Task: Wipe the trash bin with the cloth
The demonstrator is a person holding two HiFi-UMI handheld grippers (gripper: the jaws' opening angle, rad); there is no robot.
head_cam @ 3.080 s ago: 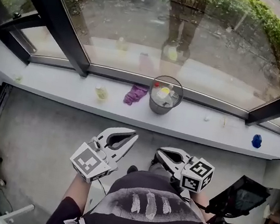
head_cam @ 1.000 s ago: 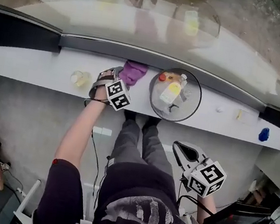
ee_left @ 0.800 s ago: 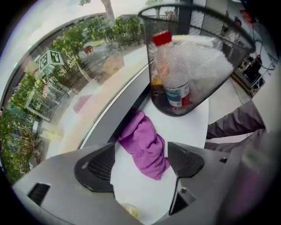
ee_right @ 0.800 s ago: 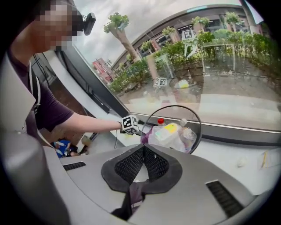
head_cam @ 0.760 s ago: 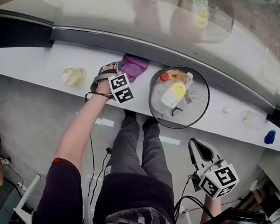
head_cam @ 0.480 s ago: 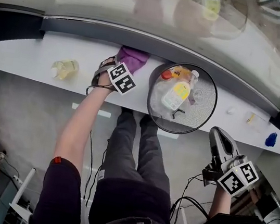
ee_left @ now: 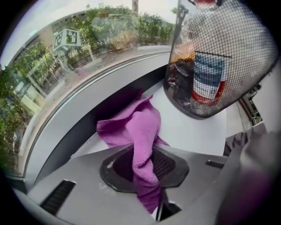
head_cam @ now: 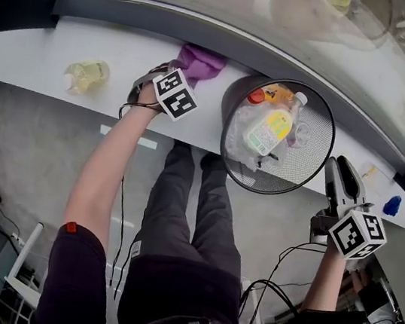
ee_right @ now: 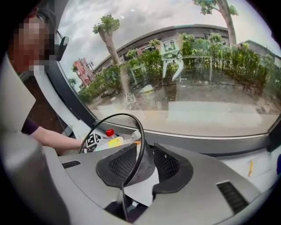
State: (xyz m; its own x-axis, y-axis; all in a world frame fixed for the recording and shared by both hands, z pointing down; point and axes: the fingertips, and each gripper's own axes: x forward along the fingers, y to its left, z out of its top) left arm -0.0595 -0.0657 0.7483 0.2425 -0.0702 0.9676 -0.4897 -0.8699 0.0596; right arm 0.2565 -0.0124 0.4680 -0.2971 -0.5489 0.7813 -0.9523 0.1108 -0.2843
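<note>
Trash bin (head_cam: 307, 163) upright, left gripper (ee_left: 145, 167) jaws just closed on cloth (ee_left: 131, 127), right gripper (ee_right: 144, 163) jaws just opening around rim (ee_right: 131, 121)

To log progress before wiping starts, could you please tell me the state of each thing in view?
purple microfibre cloth: bunched on the white ledge, pinched in the left gripper.
left gripper: jaws have just been closing; shut on the cloth.
black wire-mesh trash bin: upright, holding bottles.
right gripper: jaws have just been opening; open, bin wall between them.
</note>
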